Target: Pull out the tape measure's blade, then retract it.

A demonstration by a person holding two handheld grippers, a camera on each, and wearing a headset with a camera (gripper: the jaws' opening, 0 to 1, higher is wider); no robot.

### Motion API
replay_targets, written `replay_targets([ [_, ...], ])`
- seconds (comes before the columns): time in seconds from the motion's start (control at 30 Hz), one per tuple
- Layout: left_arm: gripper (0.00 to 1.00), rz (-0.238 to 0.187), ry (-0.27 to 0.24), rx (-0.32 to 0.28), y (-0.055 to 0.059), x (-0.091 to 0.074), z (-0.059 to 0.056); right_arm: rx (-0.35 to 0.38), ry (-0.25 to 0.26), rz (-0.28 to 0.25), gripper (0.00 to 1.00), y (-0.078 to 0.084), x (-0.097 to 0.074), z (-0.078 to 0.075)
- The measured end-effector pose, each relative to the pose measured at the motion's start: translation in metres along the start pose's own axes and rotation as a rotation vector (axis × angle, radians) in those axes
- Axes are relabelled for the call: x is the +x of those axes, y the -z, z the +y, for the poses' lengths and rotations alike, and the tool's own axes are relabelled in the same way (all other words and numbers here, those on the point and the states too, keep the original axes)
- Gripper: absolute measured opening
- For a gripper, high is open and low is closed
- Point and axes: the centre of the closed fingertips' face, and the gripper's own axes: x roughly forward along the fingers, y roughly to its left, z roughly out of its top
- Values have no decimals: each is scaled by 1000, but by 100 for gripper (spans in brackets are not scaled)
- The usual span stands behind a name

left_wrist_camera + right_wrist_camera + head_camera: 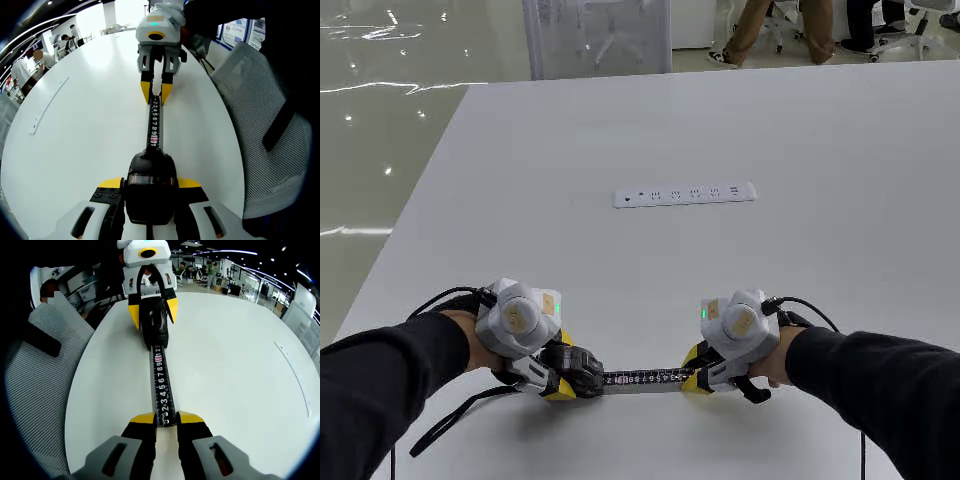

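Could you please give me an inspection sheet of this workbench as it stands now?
Surface: white table, plain and even.
Job's things: black tape measure, its blade drawn out a short way, numbers facing up.
Clutter: white power strip lying farther back, apart from the work.
Grippers: left gripper shut on the tape measure; right gripper shut on the blade's end.
Cables: black cable trailing from the left gripper; second cable looping off the right gripper.
Surroundings: mesh chair beside the table; a person's legs beyond the far edge; glossy floor.

Matt white table (720, 130), glossy black plastic tape measure case (150, 182), matt black blade (161, 380), mesh chair back (260, 115).
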Motion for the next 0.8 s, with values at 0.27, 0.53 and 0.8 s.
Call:
replay_targets([
  [0.27, 34, -8, -2, -22, -1, 1, 1, 7, 3, 4, 12, 5, -4, -3],
  [0.53, 34, -23, -19, -31, -2, 1, 2, 12, 0, 5, 12, 7, -7, -5],
  [0.8, 34, -18, -22, -16, -2, 1, 2, 18, -2, 4, 12, 11, -11, -5],
])
